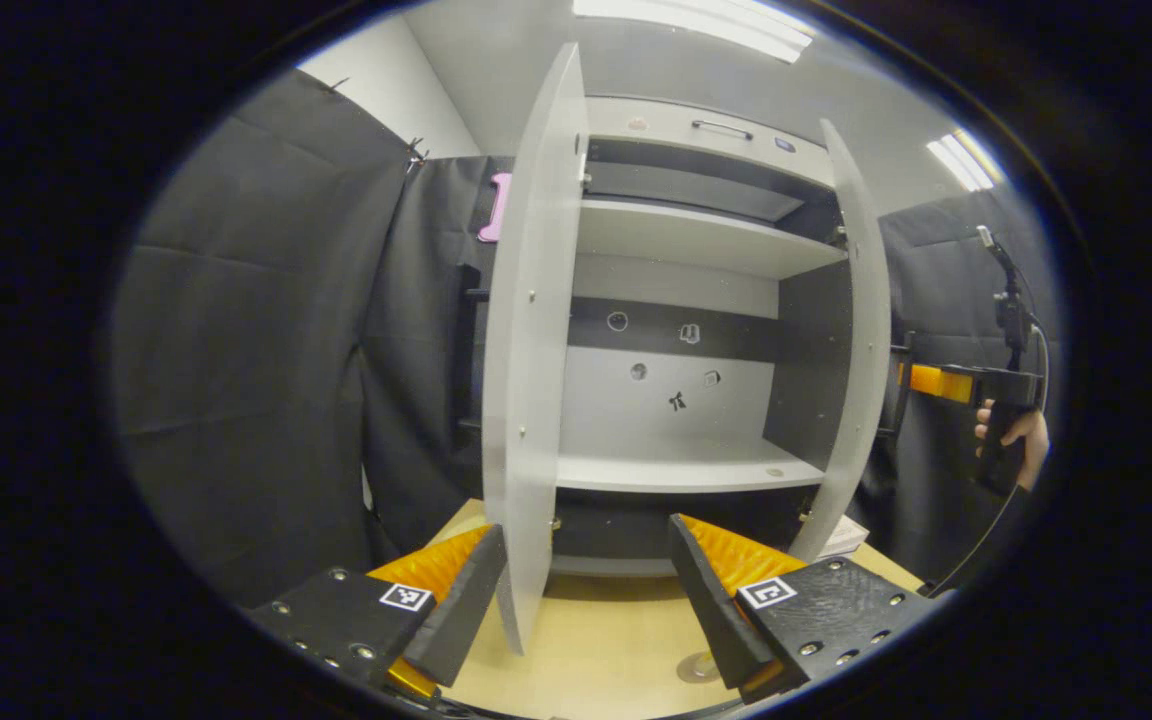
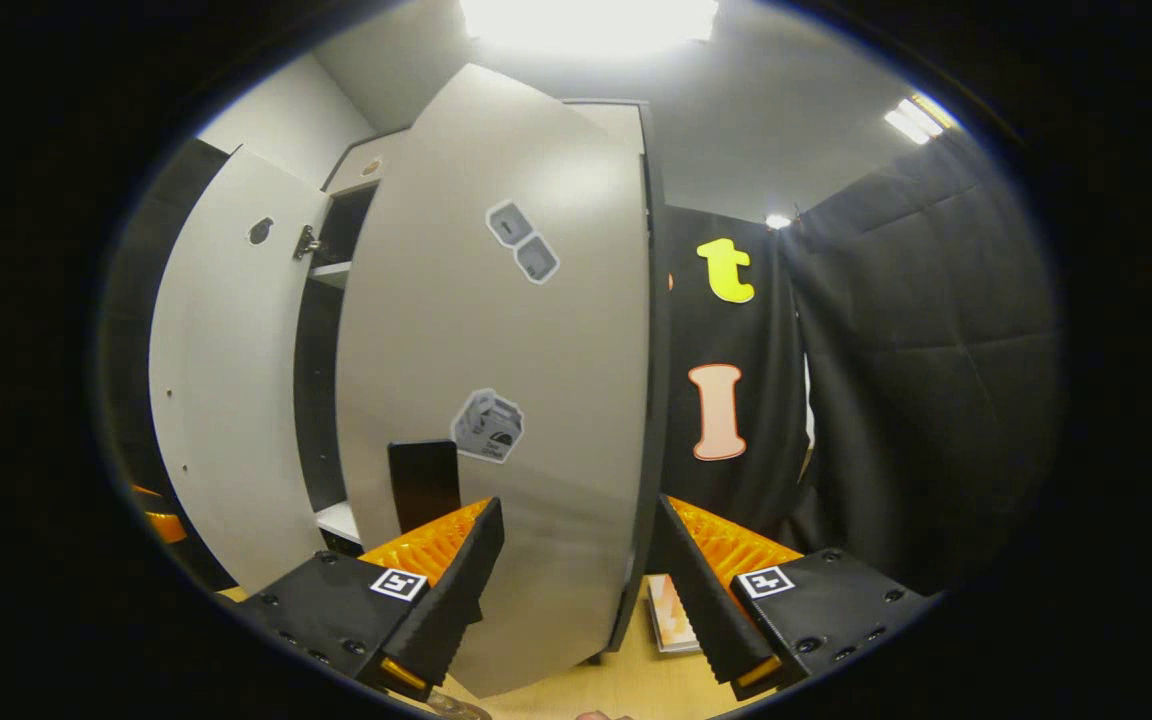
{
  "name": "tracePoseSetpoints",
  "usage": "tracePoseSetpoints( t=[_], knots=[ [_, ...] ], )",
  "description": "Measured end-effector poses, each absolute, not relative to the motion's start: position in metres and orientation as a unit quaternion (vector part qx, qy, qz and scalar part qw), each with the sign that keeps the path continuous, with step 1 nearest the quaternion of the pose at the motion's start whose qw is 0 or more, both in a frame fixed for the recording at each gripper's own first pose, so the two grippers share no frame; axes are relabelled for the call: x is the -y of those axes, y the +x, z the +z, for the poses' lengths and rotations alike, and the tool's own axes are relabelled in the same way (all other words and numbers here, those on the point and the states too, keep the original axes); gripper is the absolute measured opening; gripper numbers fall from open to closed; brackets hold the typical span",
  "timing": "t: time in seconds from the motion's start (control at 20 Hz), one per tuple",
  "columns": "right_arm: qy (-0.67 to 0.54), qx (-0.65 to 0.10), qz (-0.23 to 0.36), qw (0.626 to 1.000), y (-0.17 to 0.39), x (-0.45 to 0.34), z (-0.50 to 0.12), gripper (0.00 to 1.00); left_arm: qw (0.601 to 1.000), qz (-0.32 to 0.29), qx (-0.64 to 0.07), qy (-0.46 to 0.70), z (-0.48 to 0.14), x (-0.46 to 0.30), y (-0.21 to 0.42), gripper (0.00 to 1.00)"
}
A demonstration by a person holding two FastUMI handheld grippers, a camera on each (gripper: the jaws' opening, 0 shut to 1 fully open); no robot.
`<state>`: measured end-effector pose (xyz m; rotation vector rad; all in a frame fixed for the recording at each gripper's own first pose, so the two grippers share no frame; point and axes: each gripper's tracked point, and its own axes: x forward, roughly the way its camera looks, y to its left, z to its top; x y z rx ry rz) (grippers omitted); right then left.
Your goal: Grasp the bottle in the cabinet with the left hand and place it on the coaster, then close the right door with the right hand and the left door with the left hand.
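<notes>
Both tongs [image 1: 586, 590] [image 2: 576, 590] spread, each straddling a door's free edge [image 1: 526, 400] [image 2: 536, 400].

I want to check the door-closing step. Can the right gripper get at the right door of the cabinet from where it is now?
Probably yes. In the right gripper view, the right gripper is open and the right door stands just ahead of its fingers, with nothing between them. The door is still open, so a push looks possible.

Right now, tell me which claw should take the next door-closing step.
Right. The right claw is open with the right door directly ahead, straddling its edge, so it looks ready to push. The left claw is open by the left door, which comes afterwards.
</notes>
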<state>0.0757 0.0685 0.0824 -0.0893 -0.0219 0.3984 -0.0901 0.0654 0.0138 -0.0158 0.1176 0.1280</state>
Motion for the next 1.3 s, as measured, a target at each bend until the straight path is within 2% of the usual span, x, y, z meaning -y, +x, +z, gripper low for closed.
tracePoseSetpoints(
  t=[0.2,0.25,0.3,0.35,0.4,0.45,0.65,0.75,0.8,0.85,0.9,0.95,1.05,1.1,1.3],
  knots=[
    [-0.033,0.014,0.194,0.980,0.073,-0.079,0.078,0.96,0.994,0.093,-0.045,-0.028,0.015,-0.109,-0.107,0.95],
    [-0.031,0.008,0.193,0.981,0.071,-0.082,0.074,0.92,0.994,0.100,-0.041,-0.029,0.018,-0.121,-0.110,0.95],
    [-0.029,0.002,0.189,0.982,0.070,-0.083,0.071,0.96,0.993,0.106,-0.034,-0.028,0.023,-0.133,-0.112,0.95],
    [-0.028,-0.006,0.184,0.983,0.070,-0.083,0.067,0.96,0.993,0.111,-0.025,-0.024,0.030,-0.145,-0.113,0.95],
    [-0.026,-0.016,0.180,0.983,0.073,-0.084,0.060,0.96,0.992,0.121,-0.015,-0.016,0.038,-0.158,-0.117,1.00],
    [-0.021,-0.026,0.177,0.984,0.073,-0.085,0.055,0.96,0.991,0.130,-0.007,-0.008,0.047,-0.174,-0.120,0.95],
    [0.002,-0.051,0.162,0.986,0.070,-0.080,0.039,0.96,0.989,0.151,0.003,0.008,0.068,-0.218,-0.114,0.95],
    [0.010,-0.055,0.151,0.987,0.066,-0.074,0.032,0.96,0.987,0.163,0.004,0.012,0.077,-0.242,-0.108,1.00],
    [0.009,-0.056,0.142,0.988,0.065,-0.070,0.027,0.96,0.987,0.162,0.003,0.011,0.081,-0.250,-0.101,1.00],
    [0.006,-0.060,0.134,0.989,0.065,-0.066,0.022,0.97,0.987,0.157,0.000,0.008,0.084,-0.257,-0.093,0.95],
    [0.004,-0.065,0.127,0.990,0.062,-0.061,0.016,0.97,0.988,0.151,-0.006,0.007,0.085,-0.263,-0.085,0.95],
    [0.005,-0.070,0.122,0.990,0.060,-0.057,0.011,0.97,0.989,0.146,-0.011,0.008,0.087,-0.268,-0.077,1.00],
    [0.002,-0.075,0.110,0.991,0.055,-0.048,0.003,0.96,0.992,0.127,-0.011,0.014,0.094,-0.274,-0.060,1.00],
    [-0.001,-0.077,0.101,0.992,0.053,-0.041,-0.001,0.97,0.993,0.115,-0.010,0.018,0.098,-0.272,-0.053,0.95],
    [0.005,-0.086,0.078,0.993,0.046,-0.027,-0.012,0.96,0.998,0.061,0.005,0.000,0.114,-0.262,-0.020,0.95]
  ],
)
